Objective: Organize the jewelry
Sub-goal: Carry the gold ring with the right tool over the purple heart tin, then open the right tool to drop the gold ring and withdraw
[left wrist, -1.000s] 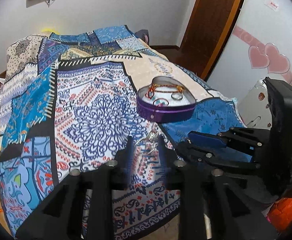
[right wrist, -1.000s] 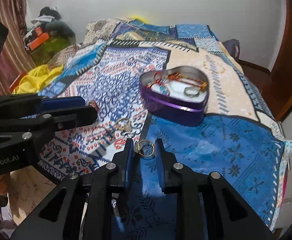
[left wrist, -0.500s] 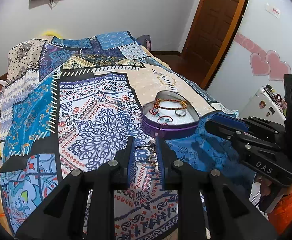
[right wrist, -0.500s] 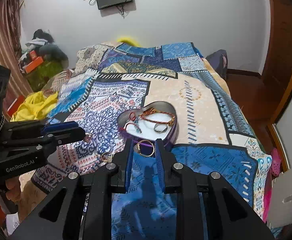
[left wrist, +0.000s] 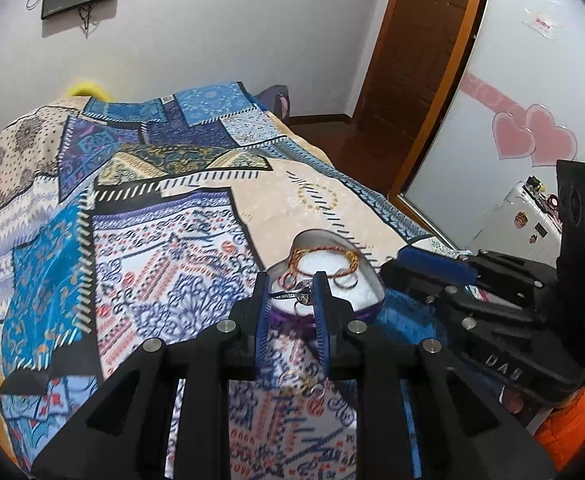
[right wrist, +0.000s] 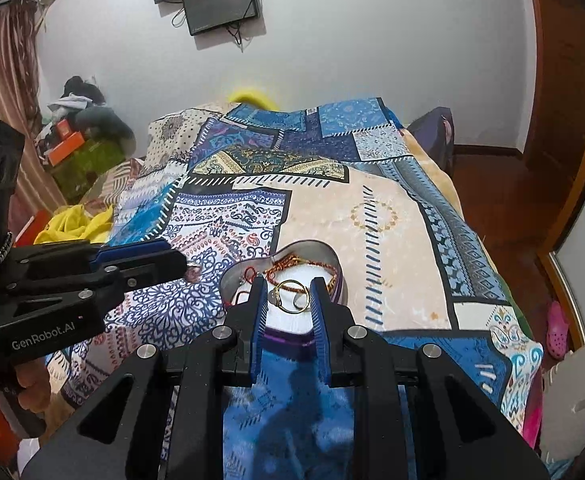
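A purple heart-shaped tin [left wrist: 366,306] [right wrist: 342,286] with a white lining sits on the patterned bedspread and holds several bracelets and rings. My left gripper [left wrist: 291,294] is shut on a small silver jewelry piece [left wrist: 298,294], held above the tin's near edge. My right gripper [right wrist: 289,298] is shut on a gold ring [right wrist: 290,298], also held over the tin. A gold ring [left wrist: 300,384] lies on the bedspread below my left gripper. Each gripper shows in the other's view, the right one [left wrist: 404,262] and the left one [right wrist: 190,270].
The patchwork bedspread [right wrist: 372,208] covers the bed. A wooden door [left wrist: 420,60] and a mirrored wardrobe with pink hearts [left wrist: 532,140] stand to the right. Yellow cloth [right wrist: 72,226] and clutter lie left of the bed. A screen [right wrist: 220,4] hangs on the wall.
Both grippers have risen from the bedspread and moved forward to over the tin, each still holding its jewelry piece.
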Motion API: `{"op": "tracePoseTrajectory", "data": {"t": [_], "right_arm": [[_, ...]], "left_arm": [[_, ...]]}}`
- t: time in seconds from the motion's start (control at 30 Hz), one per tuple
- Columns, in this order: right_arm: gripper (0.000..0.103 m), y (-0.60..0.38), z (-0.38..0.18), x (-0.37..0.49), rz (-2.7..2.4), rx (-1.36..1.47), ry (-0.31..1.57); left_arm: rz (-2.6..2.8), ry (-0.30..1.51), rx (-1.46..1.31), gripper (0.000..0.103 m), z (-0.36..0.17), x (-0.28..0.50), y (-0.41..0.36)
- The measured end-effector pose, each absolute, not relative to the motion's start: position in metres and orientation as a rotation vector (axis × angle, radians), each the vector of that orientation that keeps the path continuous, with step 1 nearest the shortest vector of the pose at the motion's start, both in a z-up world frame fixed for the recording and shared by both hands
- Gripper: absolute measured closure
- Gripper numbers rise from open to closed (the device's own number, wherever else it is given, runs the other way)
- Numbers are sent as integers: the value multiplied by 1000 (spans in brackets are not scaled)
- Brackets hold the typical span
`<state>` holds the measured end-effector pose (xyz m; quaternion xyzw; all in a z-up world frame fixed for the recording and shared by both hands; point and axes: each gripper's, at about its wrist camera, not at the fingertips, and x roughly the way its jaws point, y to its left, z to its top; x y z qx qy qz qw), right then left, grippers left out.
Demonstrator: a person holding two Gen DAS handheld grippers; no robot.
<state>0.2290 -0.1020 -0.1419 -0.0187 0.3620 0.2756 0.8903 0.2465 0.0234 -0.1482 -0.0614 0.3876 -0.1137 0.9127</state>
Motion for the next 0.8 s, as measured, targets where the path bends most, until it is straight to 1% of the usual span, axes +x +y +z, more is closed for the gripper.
{"op": "tracePoseTrajectory", "data": {"t": [0.43,0.8], "right_arm": [[83,-98,-162,243,600,-58,821],[83,-96,-164,248,600,-67,838]], "left_arm": [[-280,870,-157,83,-175,277,16],[-288,853,-148,83,-172,276,13]]}}
